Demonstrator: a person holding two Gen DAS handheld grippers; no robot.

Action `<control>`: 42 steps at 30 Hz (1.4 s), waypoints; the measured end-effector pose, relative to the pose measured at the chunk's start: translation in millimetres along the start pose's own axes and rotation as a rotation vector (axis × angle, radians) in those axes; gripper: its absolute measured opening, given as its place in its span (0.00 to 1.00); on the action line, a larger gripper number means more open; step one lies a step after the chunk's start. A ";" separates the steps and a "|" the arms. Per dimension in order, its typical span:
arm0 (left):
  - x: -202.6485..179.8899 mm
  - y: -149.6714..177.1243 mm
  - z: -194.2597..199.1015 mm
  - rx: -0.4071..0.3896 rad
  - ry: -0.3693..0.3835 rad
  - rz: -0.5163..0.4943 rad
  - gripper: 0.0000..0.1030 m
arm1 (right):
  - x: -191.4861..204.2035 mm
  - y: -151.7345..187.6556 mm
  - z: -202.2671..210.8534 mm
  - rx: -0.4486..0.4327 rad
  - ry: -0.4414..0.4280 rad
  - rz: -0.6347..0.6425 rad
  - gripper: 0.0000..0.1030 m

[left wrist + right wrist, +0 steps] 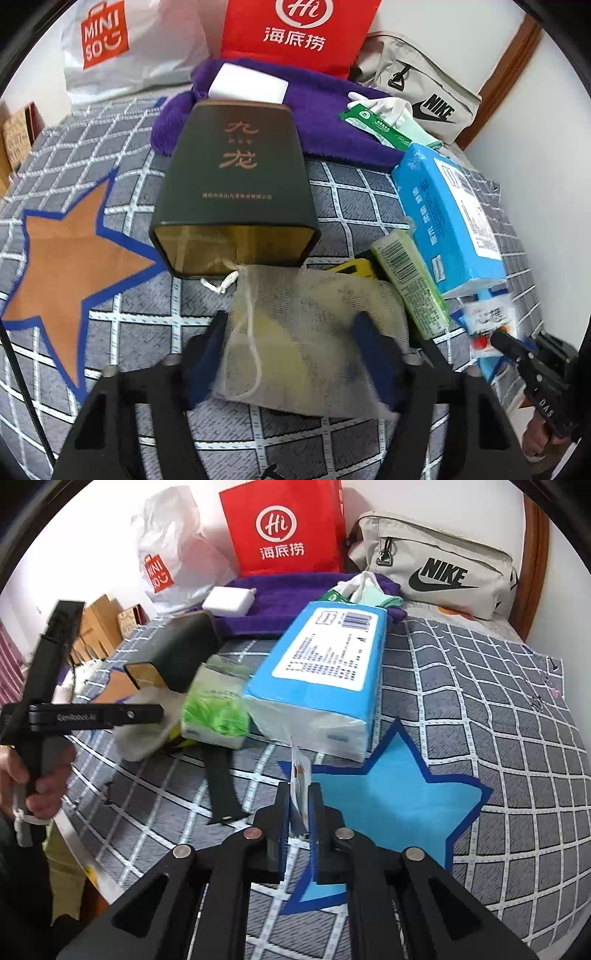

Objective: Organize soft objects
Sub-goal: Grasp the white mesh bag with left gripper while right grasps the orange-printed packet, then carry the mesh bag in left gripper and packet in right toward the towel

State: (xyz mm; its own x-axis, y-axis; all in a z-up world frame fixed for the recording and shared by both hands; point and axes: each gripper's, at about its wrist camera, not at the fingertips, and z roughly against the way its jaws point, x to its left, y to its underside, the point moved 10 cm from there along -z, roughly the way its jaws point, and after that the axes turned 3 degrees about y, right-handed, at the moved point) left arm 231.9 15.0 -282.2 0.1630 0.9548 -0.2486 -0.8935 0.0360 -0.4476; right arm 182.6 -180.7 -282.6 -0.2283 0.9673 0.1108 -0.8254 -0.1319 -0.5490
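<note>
My left gripper (pixel 291 343) is shut on a beige mesh drawstring pouch (pixel 306 332) and holds it just in front of the open mouth of a dark tea tin (pixel 236 184) lying on its side. The pouch also shows in the right wrist view (pixel 144 727), beside the left gripper's body. My right gripper (pixel 300 797) is shut on a small flat tissue packet (pixel 300 779), held edge-on above the bed. A large blue tissue pack (pixel 325 679) and a green tissue pack (pixel 218 709) lie between the two grippers.
A purple towel (pixel 325 122) with a white box (pixel 247 86) lies behind the tin. A red bag (pixel 284 528), a white Miniso bag (pixel 122 44) and a Nike pouch (pixel 439 565) stand at the back. A black strap (pixel 221 786) lies on the checked bedspread (pixel 480 738).
</note>
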 end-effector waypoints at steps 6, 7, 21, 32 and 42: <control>8.7 0.4 13.9 -0.034 -0.019 0.000 0.31 | -4.5 4.4 -17.4 0.024 -0.028 -0.022 0.10; 9.8 1.5 16.1 -0.037 -0.013 0.004 0.31 | -4.6 3.8 -17.2 0.017 -0.032 -0.025 0.08; 25.4 14.3 43.4 -0.051 -0.019 0.052 0.27 | 2.5 2.2 14.1 -0.056 -0.039 -0.009 0.04; 35.8 32.5 49.1 -0.026 -0.026 0.081 0.33 | 13.9 7.1 27.2 -0.063 -0.025 0.019 0.04; 33.3 28.8 56.9 -0.082 0.037 0.086 0.09 | 15.8 10.7 29.1 -0.057 -0.015 0.024 0.04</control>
State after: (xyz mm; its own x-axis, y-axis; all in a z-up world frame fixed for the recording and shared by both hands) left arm 187.8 64.5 -254.5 0.1042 0.9416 -0.3203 -0.8680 -0.0710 -0.4914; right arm 155.2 -173.1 -262.6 -0.2554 0.9606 0.1096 -0.7893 -0.1417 -0.5975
